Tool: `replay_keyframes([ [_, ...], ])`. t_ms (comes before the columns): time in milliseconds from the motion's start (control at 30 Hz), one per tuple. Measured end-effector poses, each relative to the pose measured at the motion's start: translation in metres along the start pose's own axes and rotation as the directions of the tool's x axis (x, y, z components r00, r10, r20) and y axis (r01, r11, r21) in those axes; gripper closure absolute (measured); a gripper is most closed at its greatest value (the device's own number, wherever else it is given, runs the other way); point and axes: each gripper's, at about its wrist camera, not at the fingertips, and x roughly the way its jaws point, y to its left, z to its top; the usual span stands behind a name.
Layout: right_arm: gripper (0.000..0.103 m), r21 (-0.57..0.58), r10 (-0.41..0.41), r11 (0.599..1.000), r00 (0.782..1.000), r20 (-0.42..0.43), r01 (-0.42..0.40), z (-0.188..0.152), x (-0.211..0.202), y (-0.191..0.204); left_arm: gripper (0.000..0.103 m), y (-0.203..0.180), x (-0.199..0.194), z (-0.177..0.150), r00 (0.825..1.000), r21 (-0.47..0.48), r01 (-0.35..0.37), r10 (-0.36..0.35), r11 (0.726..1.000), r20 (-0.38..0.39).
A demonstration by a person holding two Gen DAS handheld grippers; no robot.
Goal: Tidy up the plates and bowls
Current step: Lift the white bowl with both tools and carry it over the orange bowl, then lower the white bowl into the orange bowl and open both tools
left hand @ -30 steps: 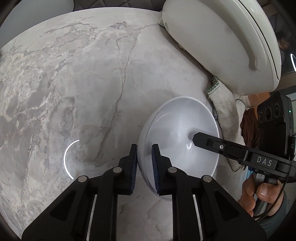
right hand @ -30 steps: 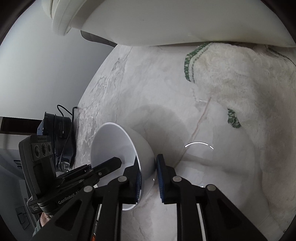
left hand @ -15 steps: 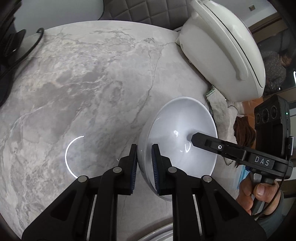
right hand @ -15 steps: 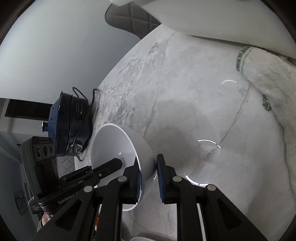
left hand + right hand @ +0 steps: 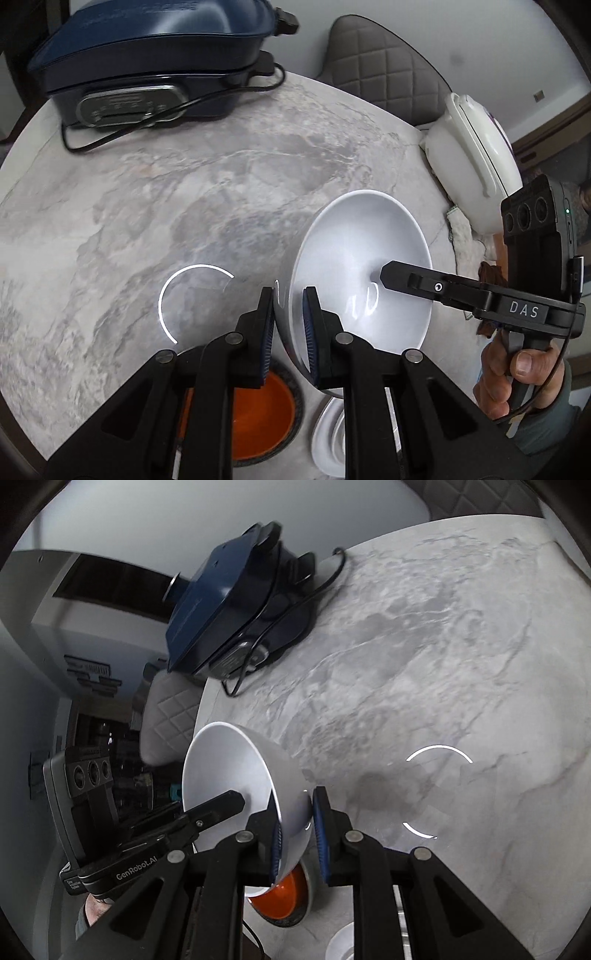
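Note:
A white bowl (image 5: 362,258) is held in the air between both grippers, one on each side of its rim. My left gripper (image 5: 290,325) is shut on the near rim; in the right wrist view it (image 5: 236,801) reaches into the bowl (image 5: 225,768) from the left. My right gripper (image 5: 297,830) is shut on the opposite rim; in the left wrist view it (image 5: 388,275) enters from the right. Below sit an orange bowl (image 5: 258,417), also in the right wrist view (image 5: 284,893), and white dishes (image 5: 328,439).
The grey marble round table (image 5: 166,206) spreads beneath. A dark blue appliance (image 5: 147,62) with a black cord stands at the far edge. A white rice cooker (image 5: 476,158) on a cloth (image 5: 461,236) stands at the right. A quilted chair (image 5: 380,70) is behind.
Both grippers have carried the white bowl up and back from the rice cooker. The blue appliance, orange bowl and white dishes have come into view.

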Motion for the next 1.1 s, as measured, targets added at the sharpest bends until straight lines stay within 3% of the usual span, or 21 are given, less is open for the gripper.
replay_keyframes([
  [233, 0.085, -0.140, -0.018, 0.990, 0.991, -0.130, 0.000, -0.039, 0.049, 0.056, 0.089, 0.056, -0.027, -0.078, 0.999, -0.135, -0.038, 0.039, 0.990, -0.001],
  [500, 0.085, -0.197, -0.123, 0.977, 0.970, -0.210, 0.081, -0.077, 0.084, 0.054, 0.089, 0.072, 0.004, -0.131, 0.998, -0.213, -0.039, 0.030, 0.976, -0.046],
  [800, 0.085, -0.191, -0.177, 0.972, 0.959, -0.223, 0.135, -0.084, 0.092, 0.036, 0.089, 0.065, 0.031, -0.132, 0.995, -0.185, -0.075, 0.062, 0.980, -0.076],
  [1100, 0.085, -0.240, -0.225, 0.955, 0.951, -0.211, 0.172, -0.082, 0.094, 0.041, 0.086, 0.069, 0.031, -0.131, 0.996, -0.204, -0.075, 0.063, 0.976, -0.065],
])
